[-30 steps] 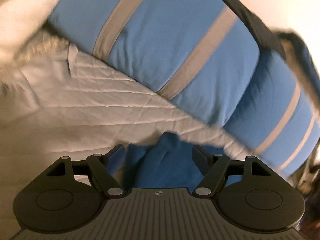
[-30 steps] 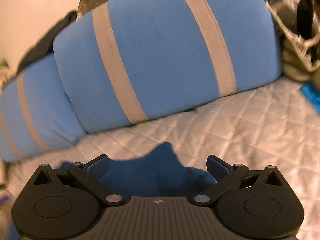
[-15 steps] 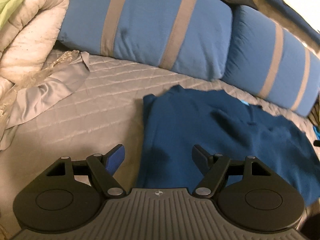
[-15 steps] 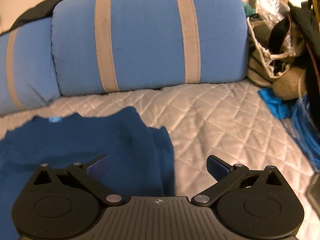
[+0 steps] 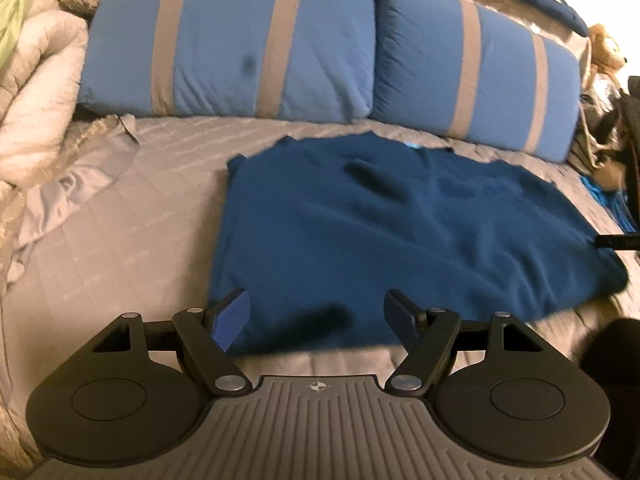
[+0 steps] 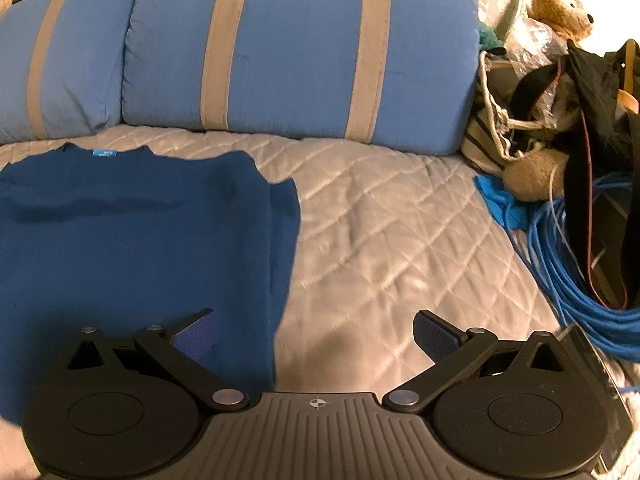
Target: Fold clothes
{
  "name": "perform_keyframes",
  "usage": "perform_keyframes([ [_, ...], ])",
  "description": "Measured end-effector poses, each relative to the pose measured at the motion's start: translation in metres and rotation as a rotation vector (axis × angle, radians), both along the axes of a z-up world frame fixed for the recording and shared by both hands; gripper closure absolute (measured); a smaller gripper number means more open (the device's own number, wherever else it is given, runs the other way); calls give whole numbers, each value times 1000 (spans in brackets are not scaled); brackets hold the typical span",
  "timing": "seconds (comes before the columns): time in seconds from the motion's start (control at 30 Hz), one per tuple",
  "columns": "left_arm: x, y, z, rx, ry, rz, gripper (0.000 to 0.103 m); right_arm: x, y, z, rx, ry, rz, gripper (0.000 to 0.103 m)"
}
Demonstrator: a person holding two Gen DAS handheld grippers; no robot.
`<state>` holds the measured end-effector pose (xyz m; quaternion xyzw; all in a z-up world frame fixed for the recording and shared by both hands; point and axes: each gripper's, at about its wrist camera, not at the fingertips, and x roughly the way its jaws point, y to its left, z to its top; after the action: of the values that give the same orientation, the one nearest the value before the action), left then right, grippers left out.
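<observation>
Shirt handling starts at the left hand-held gripper (image 5: 316, 322), jaws wide and holding nothing, poised over the near hem; the right hand-held gripper (image 6: 316, 336), equally spread and bare, straddles the side edge. Beyond them the navy shirt (image 5: 380, 232) lies spread on the quilted bed (image 6: 400, 220), collar toward the striped pillows (image 5: 232, 44). It looks soft, light and limp: pinch corners or hem.

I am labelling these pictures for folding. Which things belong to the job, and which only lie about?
For the job: shirt, left gripper, right gripper.

Lying about: pillows, teddy bear, blue cable, bags, crumpled blanket.
</observation>
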<state>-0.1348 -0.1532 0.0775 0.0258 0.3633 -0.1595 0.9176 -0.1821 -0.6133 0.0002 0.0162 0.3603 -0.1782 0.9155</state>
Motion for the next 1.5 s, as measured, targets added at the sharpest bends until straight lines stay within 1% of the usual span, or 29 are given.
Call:
perform_keyframes([
  [0.23,-16,-11,-15,24,15,-33,29,-26,-14,-3,79,4,-11,0],
  [0.37,-18,-12,-16,38,-3,-18,29,-36,-18,-8,122,11,-8,0],
  [0.5,-17,-11,-19,44,12,-5,29,-44,-24,-12,202,9,-12,0],
  [0.6,-17,-8,-20,35,13,6,29,-50,-32,-13,292,1,-20,0],
  [0.67,-17,-8,-20,35,15,9,29,-55,-39,-12,374,-14,-13,1],
  [0.77,-16,-8,-21,35,24,12,29,-63,-49,-10,519,-32,-1,9],
  [0.9,-16,-9,-21,39,25,12,29,-71,-61,-18,715,-43,-15,17],
  [0.97,-16,-9,-21,40,25,13,29,-72,-64,-24,795,-38,-29,23],
  [1.03,-16,-9,-21,41,24,18,29,-74,-67,-30,865,-47,-42,24],
  [1.1,-16,-10,-21,49,22,23,29,-75,-68,-36,945,-62,-55,30],
  [1.2,-16,-12,-21,67,21,27,29,-76,-69,-45,1067,-80,-75,35],
  [1.27,-16,-13,-21,80,24,29,29,-75,-69,-53,1107,-89,-92,36],
  [1.4,-16,-15,-21,103,20,34,29,-73,-69,-61,1157,-141,-114,37],
  [1.5,-15,-15,-22,110,24,34,29,-70,-69,-62,1166,-157,-122,39],
])
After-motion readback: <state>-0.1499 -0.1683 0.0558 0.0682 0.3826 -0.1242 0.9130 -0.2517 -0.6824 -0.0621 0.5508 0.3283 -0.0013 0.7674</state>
